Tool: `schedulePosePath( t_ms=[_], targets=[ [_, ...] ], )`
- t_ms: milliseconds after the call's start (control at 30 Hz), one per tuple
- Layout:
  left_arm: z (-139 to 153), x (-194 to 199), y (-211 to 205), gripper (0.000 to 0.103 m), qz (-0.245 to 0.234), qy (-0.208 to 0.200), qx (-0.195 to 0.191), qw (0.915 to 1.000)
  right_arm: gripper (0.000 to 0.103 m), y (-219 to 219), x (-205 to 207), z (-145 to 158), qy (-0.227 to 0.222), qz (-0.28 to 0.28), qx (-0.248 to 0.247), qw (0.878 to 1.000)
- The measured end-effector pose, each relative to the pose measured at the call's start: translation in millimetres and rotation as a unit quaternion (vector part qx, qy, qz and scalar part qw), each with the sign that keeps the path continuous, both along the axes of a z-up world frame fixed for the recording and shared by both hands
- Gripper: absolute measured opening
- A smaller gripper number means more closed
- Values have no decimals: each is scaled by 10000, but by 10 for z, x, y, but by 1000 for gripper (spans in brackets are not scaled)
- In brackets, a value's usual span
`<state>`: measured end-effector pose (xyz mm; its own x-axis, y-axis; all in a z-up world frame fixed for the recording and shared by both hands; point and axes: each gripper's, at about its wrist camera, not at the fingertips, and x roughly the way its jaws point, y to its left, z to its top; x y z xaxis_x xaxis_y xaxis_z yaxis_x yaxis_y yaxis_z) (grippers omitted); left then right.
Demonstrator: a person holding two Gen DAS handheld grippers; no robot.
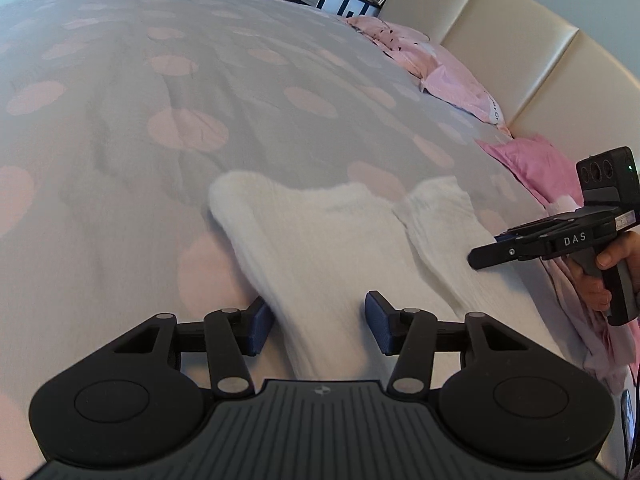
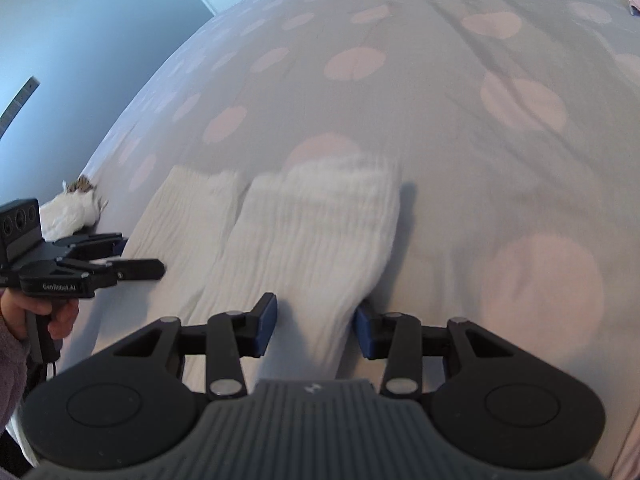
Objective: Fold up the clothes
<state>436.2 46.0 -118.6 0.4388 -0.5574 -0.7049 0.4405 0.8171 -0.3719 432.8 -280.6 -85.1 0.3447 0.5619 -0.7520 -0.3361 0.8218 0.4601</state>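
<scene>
Left wrist view: looks forward and steeply down along its own fingers, close above the bed [image 1: 120,140], headboard [image 1: 500,40] at right. Right wrist view: same downward pitch, equally close, facing the bed's far edge. Both share the white garment [image 1: 320,248] [image 2: 304,232]; each shows the other's gripper.

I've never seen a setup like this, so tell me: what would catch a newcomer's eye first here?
Probably the white garment, spread on a grey bedspread with big pink dots. Two hand-held black grippers hang over its near end: the left gripper and the right gripper, each with white cloth between its open blue pads. Pink pillows lie along the cream headboard.
</scene>
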Motion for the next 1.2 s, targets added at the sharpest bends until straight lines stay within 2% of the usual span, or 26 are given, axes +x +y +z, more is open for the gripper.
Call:
schedulePosePath(
  t_ms=[133,200,233,267,300,333,433,600,767,867,1000,1100,1200],
  targets=[
    [-13,210,-43,45,135,-121,-105,9998,43,61,291,2,-104,-136,160,9997],
    [-13,274,-70,39,178,-168,-163,9996,40,105,372,11,-110,-107,172,9997],
    [0,285,-86,22,163,-225,-172,9995,30,136,389,25,-155,-65,88,9998],
    [22,276,-99,9,156,-284,-177,9993,21,163,390,52,-242,2,-14,9997],
    [45,265,-112,7,151,-346,-180,9991,9,182,382,89,-327,73,-88,9994],
    [86,242,-117,5,159,-442,-170,9988,9,198,373,129,-411,141,-146,9989],
    [271,159,-97,4,40,-550,-271,9981,9,188,294,339,-675,349,-92,9971],
    [781,-135,-45,4,-335,-851,-327,9953,9,133,-41,886,-1065,843,9,9907],
    [1258,-646,-14,3,-852,-1082,-515,9891,9,110,-685,1398,-1463,1497,105,9778],
    [1440,-1006,-17,4,-1141,-1174,-570,9849,9,99,-1124,1588,-1654,1794,60,9698],
    [1388,-1450,-39,4,-1413,-1064,-560,9826,9,131,-1687,1551,-1812,2208,-156,9582],
    [1134,-1685,-38,4,-1484,-713,-564,9847,10,178,-2073,1302,-1773,2525,-367,9505],
    [863,-1853,-41,4,-1517,-371,-394,9869,10,199,-2315,958,-1490,2682,-486,9505]
  ],
)
